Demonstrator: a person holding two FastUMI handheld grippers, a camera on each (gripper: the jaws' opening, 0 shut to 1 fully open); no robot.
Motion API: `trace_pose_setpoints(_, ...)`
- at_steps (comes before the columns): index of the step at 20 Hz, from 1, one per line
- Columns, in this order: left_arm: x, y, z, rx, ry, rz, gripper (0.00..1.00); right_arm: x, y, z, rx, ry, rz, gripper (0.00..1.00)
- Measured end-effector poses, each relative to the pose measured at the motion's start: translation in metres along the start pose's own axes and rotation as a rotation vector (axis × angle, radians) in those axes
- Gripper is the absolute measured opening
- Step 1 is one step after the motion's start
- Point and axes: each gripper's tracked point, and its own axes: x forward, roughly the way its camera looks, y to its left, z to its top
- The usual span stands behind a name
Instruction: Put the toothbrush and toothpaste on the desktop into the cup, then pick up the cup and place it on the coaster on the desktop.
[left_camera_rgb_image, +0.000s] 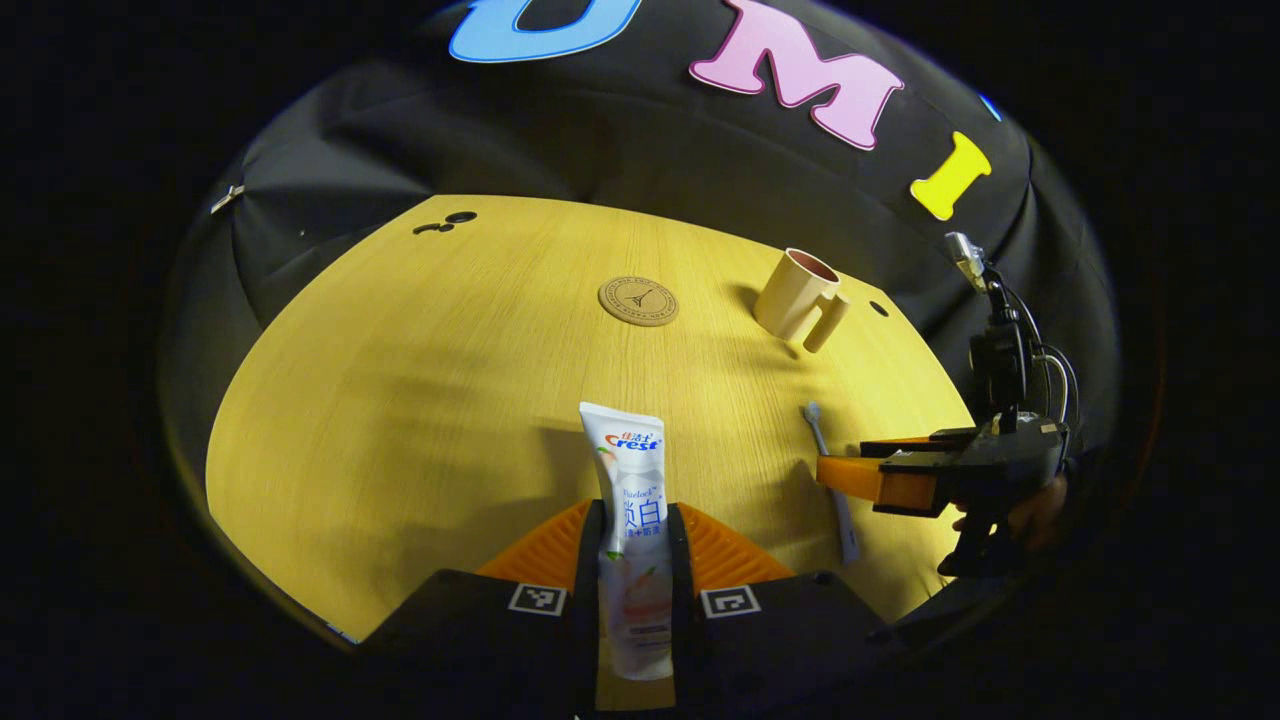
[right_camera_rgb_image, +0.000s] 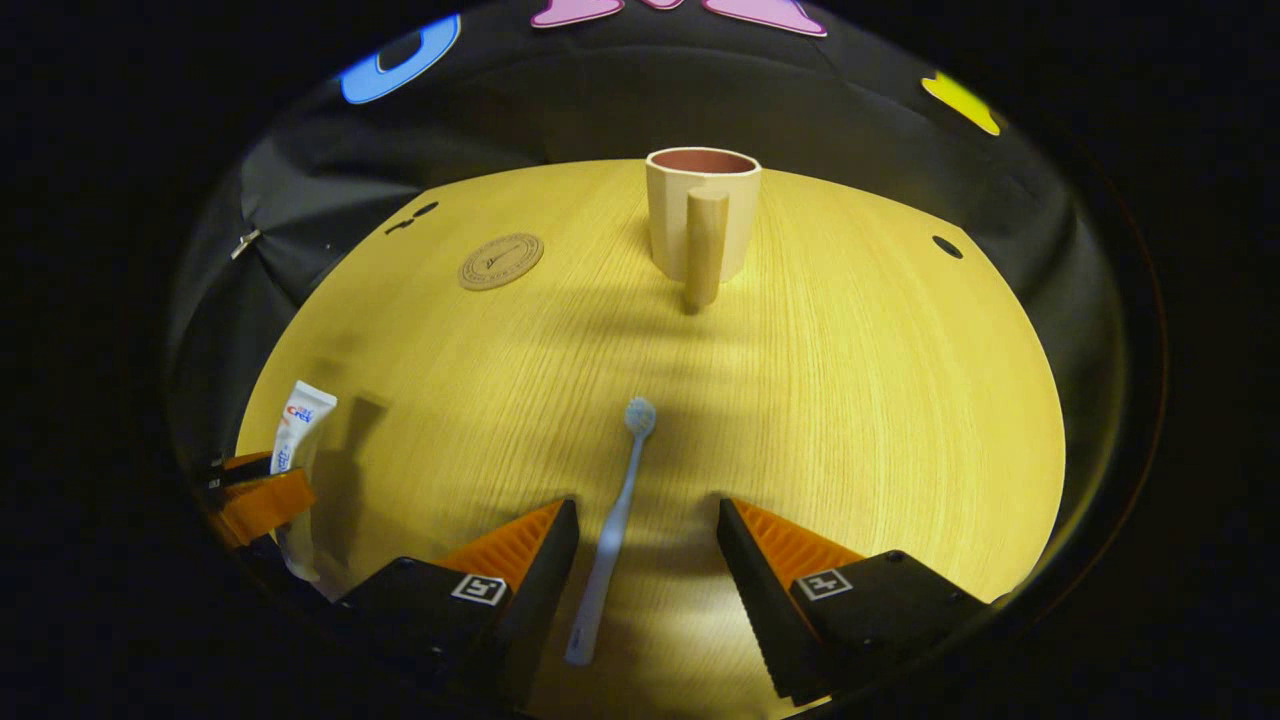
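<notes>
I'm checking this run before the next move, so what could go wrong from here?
1. The left gripper clamps the toothpaste near its lower half, so the long free end may sag or catch the cup rim.
2. The right gripper is open astride the thin toothbrush lying flat on the desk; the fingers may scrape the wood or roll the toothbrush away.
3. The cup's narrow mouth leaves little room for both.

Counter yellow wood grain. Cup beige, reddish inside. Coaster left of cup: tan, dark printed ring. Toothbrush pale blue. Toothpaste white, blue-red logo.
</notes>
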Motion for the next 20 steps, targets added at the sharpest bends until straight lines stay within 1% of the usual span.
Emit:
trace_pose_setpoints(1, -0.001, 0.002, 0.000, 0.000, 0.001, 0.000, 0.35, 0.004, 0.001, 0.002, -0.014, -0.007, -0.004, 0.87)
trace_pose_setpoints(2, -0.001, 0.004, -0.001, 0.001, 0.003, -0.001, 0.39, 0.002, 0.004, 0.000, -0.018, -0.004, -0.012, 0.82)
trace_pose_setpoints(3, -0.001, 0.004, -0.001, 0.002, 0.006, -0.002, 0.34, 0.005, 0.005, 0.000, -0.021, -0.001, -0.021, 0.77)
trace_pose_setpoints(5, -0.002, 0.004, -0.001, 0.008, 0.006, -0.004, 0.34, 0.008, 0.009, 0.001, -0.015, 0.007, -0.028, 0.70)
trace_pose_setpoints(6, -0.002, 0.004, 0.000, 0.012, 0.005, -0.007, 0.39, 0.004, 0.011, 0.000, -0.009, 0.015, -0.035, 0.56)
trace_pose_setpoints(7, -0.002, 0.003, 0.001, 0.016, 0.004, -0.011, 0.39, 0.002, 0.016, -0.001, -0.005, 0.021, -0.031, 0.51)
trace_pose_setpoints(8, -0.002, 0.002, 0.000, 0.021, 0.004, -0.012, 0.39, 0.004, 0.020, -0.001, -0.016, 0.019, -0.032, 0.37)
trace_pose_setpoints(9, -0.003, 0.002, 0.000, 0.027, 0.005, -0.010, 0.35, 0.003, 0.022, 0.001, -0.032, 0.017, -0.038, 0.25)
trace_pose_setpoints(10, -0.003, 0.001, 0.000, 0.032, 0.005, -0.012, 0.34, 0.003, 0.022, 0.001, -0.046, 0.007, -0.048, 0.14)
trace_pose_setpoints(11, -0.003, 0.000, 0.000, 0.034, 0.004, -0.015, 0.39, 0.004, 0.024, 0.001, -0.062, 0.001, -0.041, 0.14)
trace_pose_setpoints(12, -0.004, -0.002, 0.000, 0.036, 0.004, -0.018, 0.35, 0.004, 0.024, 0.002, -0.061, 0.000, -0.037, 0.14)
trace_pose_setpoints(14, -0.004, -0.003, -0.001, 0.039, 0.004, -0.022, 0.34, 0.004, 0.025, 0.001, -0.031, 0.013, -0.016, 0.14)
trace_pose_setpoints(16, -0.002, -0.005, -0.002, 0.044, 0.010, -0.019, 0.34, 0.005, 0.025, 0.001, -0.015, 0.032, -0.003, 0.09)
trace_pose_setpoints(17, -0.002, -0.005, -0.003, 0.047, 0.014, -0.015, 0.34, 0.003, 0.025, 0.001, -0.026, 0.037, 0.006, 0.07)
trace_pose_setpoints(18, 0.001, -0.007, -0.004, 0.050, 0.013, -0.013, 0.39, 0.003, 0.026, 0.000, -0.035, 0.037, 0.021, 0.06)
trace_pose_setpoints(19, 0.001, -0.009, -0.003, 0.050, 0.015, -0.013, 0.34, -0.002, 0.029, -0.001, -0.043, 0.041, 0.049, 0.05)
trace_pose_setpoints(20, 0.004, -0.013, -0.002, 0.049, 0.016, -0.014, 0.34, -0.001, 0.030, -0.003, -0.053, 0.043, 0.069, 0.05)
